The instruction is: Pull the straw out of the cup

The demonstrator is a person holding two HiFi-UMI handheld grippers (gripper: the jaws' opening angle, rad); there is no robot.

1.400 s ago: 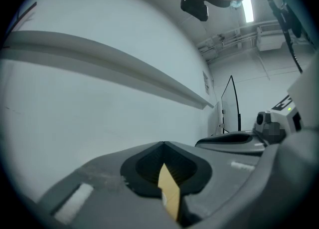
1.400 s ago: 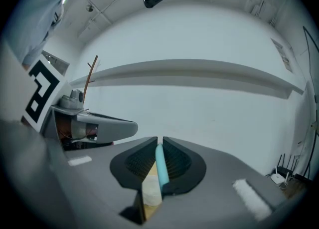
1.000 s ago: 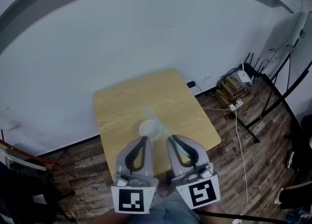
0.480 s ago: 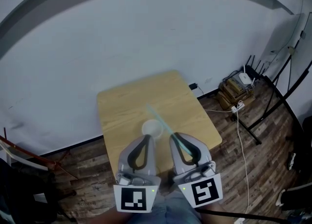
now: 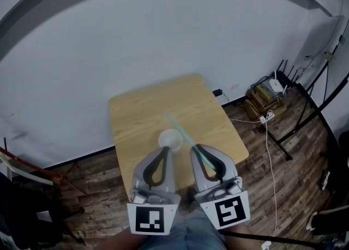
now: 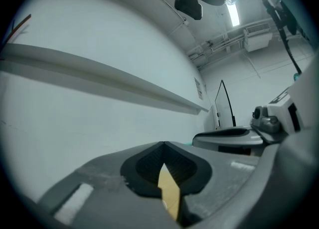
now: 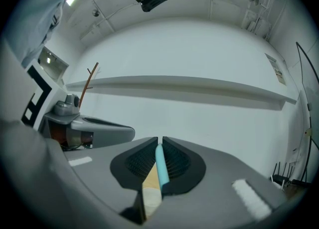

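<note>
A white cup [image 5: 170,140] stands upright on the small wooden table [image 5: 142,115], just beyond both grippers. My right gripper [image 5: 196,149] is shut on a light blue straw [image 5: 182,134]. The straw slants up and away to the left past the cup's right rim, its far end over the table beyond the cup. In the right gripper view the straw [image 7: 160,165] sits clamped between the black pads. My left gripper [image 5: 165,150] is shut with nothing in it, its tips close to the cup's near side. Its closed jaws [image 6: 163,144] point level at the white wall.
A white wall runs behind the table. On the wooden floor at the right lie a router with cables [image 5: 271,88] and the legs of a black stand [image 5: 297,126]. Reddish sticks [image 5: 22,171] lie at the left.
</note>
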